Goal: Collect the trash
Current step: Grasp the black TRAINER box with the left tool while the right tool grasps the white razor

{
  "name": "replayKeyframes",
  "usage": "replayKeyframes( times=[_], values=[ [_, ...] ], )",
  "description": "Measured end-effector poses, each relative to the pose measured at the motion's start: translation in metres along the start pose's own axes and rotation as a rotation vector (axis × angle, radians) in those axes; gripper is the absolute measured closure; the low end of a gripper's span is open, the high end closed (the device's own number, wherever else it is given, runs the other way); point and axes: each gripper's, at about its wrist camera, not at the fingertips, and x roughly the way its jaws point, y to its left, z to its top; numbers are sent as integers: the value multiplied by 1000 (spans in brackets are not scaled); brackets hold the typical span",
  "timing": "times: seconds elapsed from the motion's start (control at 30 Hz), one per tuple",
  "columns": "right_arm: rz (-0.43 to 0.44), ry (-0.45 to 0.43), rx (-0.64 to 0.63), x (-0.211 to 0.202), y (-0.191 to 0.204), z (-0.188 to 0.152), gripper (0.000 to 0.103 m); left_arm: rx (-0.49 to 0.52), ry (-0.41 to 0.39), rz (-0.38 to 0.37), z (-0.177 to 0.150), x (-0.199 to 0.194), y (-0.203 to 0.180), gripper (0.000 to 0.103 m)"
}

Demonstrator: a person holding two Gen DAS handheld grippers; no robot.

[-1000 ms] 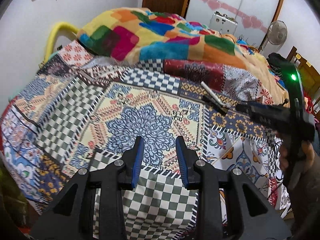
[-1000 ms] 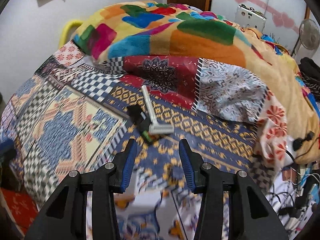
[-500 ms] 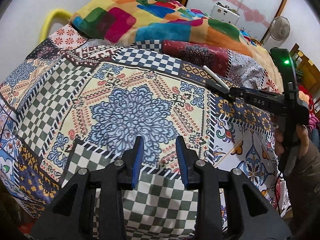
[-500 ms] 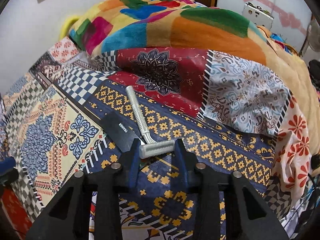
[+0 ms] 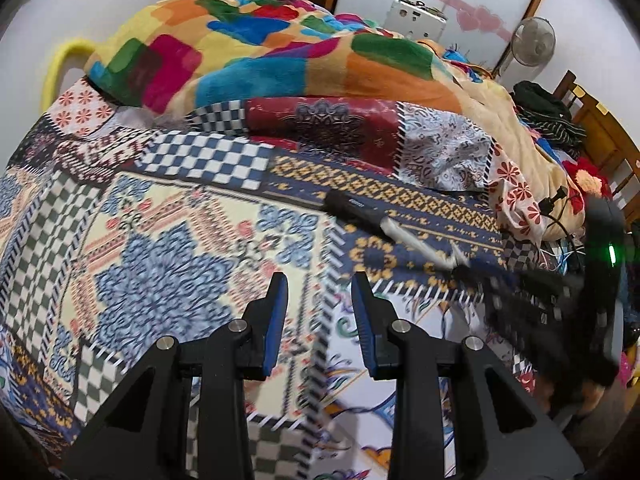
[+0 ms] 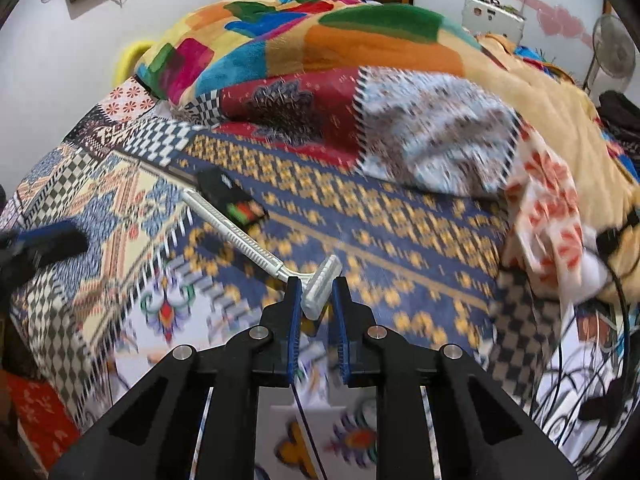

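Now right gripper [image 6: 316,294] clamps the razor [image 6: 322,288] head on the bedspread [image 6: 400,240]

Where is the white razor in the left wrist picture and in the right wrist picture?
Left wrist view: the white razor lies right of centre, blurred, its head at the right gripper.
Right wrist view: the razor runs from left of centre to the middle, its head between the jaws.
Shared landmark: the small black box beside its handle.

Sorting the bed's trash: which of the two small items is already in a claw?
The white razor, its head pinched by the right claw; the black packet lies loose.
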Motion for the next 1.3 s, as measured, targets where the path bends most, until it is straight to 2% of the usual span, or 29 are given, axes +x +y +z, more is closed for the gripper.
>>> replayKeyframes(
  times=[0.17,0.4,0.5,0.63,0.73,0.83,0.97,1.03,1.1,1.2,1.3],
  values=[
    [-38,-15,-16,-6,-4,-24,90,-32,29,-12,18,20,-12,71],
    [-52,-52,-28,-10,-5,-37,91,-140,97,-24,37,68,-29,71],
    [-29,-53,18,-9,-13,-36,91,-156,91,-12,42,80,-39,71],
    [37,-36,104,-9,-26,-34,88,-163,85,42,45,96,-49,71],
    [45,-34,116,-10,-29,-34,86,-127,45,115,44,99,-58,71],
    [41,-29,97,-11,-25,-36,86,-64,5,151,38,98,-65,67],
    [46,-28,89,-13,-24,-34,86,-43,6,104,31,92,-53,66],
    [54,-31,93,-14,-24,-32,86,-25,13,69,24,85,-42,71],
    [48,-46,96,-14,-24,-28,86,21,21,80,17,80,-34,86],
    [34,-49,98,-9,-24,-23,86,97,31,83,4,70,-24,87],
    [35,-42,104,-2,-24,-22,86,107,51,67,-2,65,-17,87]
  ],
)
